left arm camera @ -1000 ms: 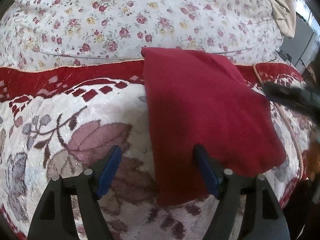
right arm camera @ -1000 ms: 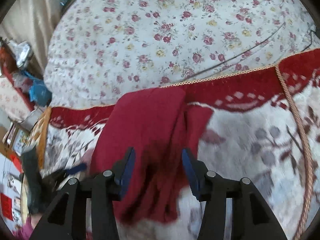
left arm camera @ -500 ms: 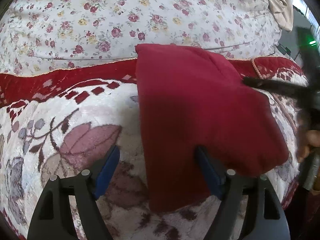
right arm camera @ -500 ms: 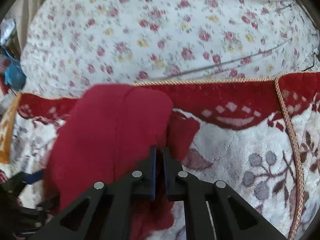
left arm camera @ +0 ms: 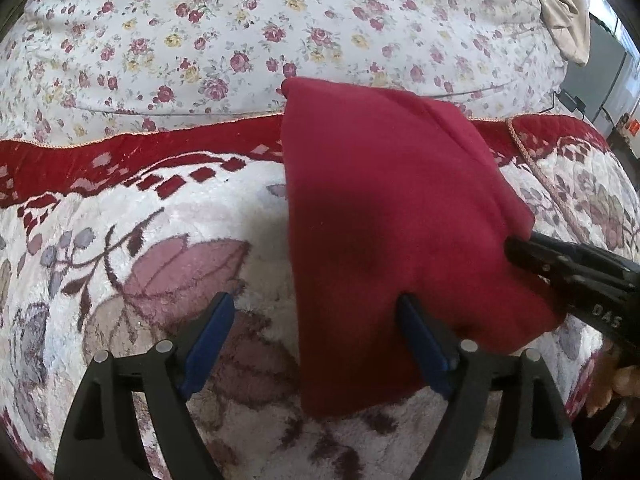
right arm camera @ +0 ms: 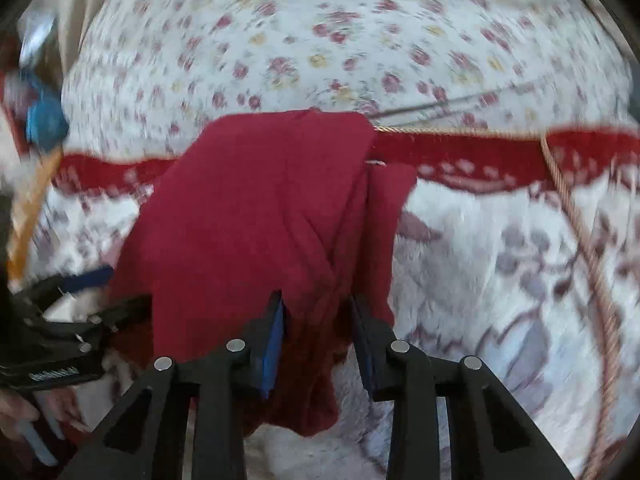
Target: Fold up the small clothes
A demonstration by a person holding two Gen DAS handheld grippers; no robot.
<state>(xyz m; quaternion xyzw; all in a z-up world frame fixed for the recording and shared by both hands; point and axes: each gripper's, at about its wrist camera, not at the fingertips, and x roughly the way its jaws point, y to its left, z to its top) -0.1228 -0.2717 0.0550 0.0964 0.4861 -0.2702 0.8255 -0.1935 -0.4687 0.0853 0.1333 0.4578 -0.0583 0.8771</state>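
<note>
A dark red garment (left arm camera: 384,216) lies folded on a plush flowered blanket (left arm camera: 168,240). My left gripper (left arm camera: 316,340) stands wide open over its near left edge, jaws still opening; the edge lies loose between the fingers and the pads do not press it. In the right wrist view the same garment (right arm camera: 260,220) has a lengthwise fold running into my right gripper (right arm camera: 318,328). Its jaws are opening, with the bunched fold between them and a gap at the blue pad. That right gripper (left arm camera: 516,246) shows at the garment's right edge, and the left gripper (right arm camera: 96,300) at its left.
A rose-print quilt (left arm camera: 240,32) rises behind the blanket's red border (left arm camera: 80,160), which is edged with gold cord (right arm camera: 580,216). A beige cloth (left arm camera: 560,8) and a grey cabinet (left arm camera: 604,68) are at the far right. A hand (right arm camera: 16,412) holds the left gripper's handle.
The right gripper was open, clamped shut on the garment's fold half a second ago, and now stands parted again, lower on the garment's right edge. The left gripper kept still and widened slightly.
</note>
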